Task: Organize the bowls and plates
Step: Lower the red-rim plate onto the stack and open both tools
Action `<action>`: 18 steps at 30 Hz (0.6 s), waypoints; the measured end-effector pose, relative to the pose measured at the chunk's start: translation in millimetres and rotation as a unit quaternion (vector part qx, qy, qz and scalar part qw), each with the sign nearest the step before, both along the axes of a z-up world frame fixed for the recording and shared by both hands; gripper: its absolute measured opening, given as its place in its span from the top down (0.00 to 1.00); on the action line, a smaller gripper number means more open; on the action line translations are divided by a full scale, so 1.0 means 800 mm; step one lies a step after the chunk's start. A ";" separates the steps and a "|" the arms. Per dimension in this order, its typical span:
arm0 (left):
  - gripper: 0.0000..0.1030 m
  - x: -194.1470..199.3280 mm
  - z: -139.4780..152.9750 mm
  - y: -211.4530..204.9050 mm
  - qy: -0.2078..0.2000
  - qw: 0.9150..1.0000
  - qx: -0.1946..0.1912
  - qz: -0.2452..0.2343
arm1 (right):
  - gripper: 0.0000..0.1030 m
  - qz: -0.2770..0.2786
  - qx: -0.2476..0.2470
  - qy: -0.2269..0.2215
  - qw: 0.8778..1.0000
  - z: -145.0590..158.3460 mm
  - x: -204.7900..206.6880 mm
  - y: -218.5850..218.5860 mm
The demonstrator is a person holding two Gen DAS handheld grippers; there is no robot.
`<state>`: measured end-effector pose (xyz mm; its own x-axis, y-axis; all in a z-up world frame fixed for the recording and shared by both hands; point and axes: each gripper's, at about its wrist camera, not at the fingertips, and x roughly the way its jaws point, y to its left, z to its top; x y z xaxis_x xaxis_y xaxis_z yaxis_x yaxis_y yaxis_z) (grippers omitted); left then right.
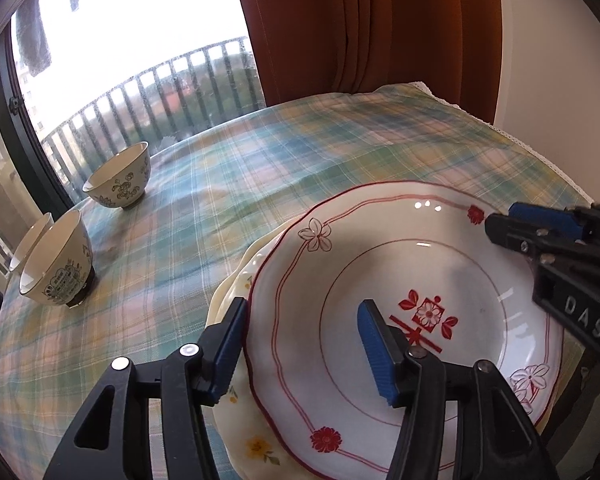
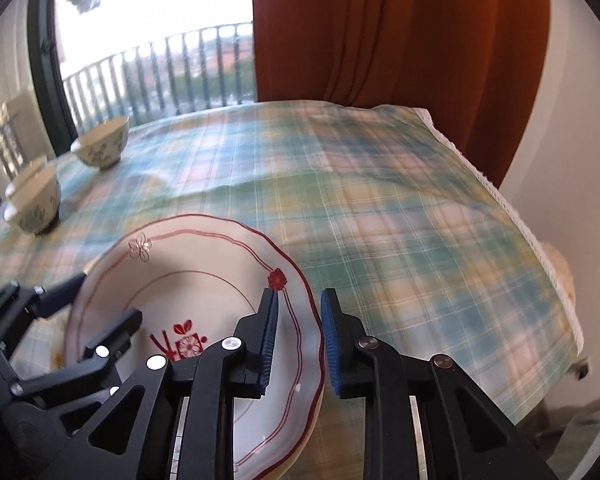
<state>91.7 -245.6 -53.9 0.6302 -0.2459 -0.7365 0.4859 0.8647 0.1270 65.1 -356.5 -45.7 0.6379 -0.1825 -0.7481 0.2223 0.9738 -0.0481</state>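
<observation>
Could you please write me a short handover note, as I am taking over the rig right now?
Left tool: open, straddling the left rim of the red-patterned plate, not gripping.
Right tool: shut on that plate's right rim.
The red-patterned plate lies on top of a cream plate on the tablecloth.
At the table's far left stand the far bowl, the near bowl and a third bowl half hidden behind it.
Done: two plates stacked.
Left: the bowls are not yet gathered.

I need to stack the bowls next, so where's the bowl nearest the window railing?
In the left wrist view the far bowl stands at the table's left edge by the window, just beyond the two other bowls.
</observation>
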 end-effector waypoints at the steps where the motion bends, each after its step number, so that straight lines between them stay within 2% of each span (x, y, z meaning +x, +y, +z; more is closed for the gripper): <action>1: 0.40 0.002 0.002 0.003 0.010 1.000 -0.006 -0.003 | 0.76 0.001 0.002 0.001 1.000 -0.002 0.000 0.000; 4: 0.40 0.005 0.005 0.012 0.025 1.000 -0.018 -0.003 | 0.76 0.005 0.000 0.004 1.000 -0.006 0.002 0.005; 12: 0.36 0.004 0.005 0.017 0.025 1.000 -0.017 -0.005 | 0.76 0.005 -0.012 0.008 1.000 -0.009 0.005 0.015; 14: 0.29 0.004 0.005 0.018 0.029 0.999 -0.019 -0.007 | 0.76 0.002 -0.004 0.007 1.000 -0.009 0.005 0.016; 18: 0.21 0.001 0.007 0.023 0.028 0.999 -0.022 -0.005 | 0.75 -0.001 0.022 -0.002 1.000 -0.001 -0.003 0.014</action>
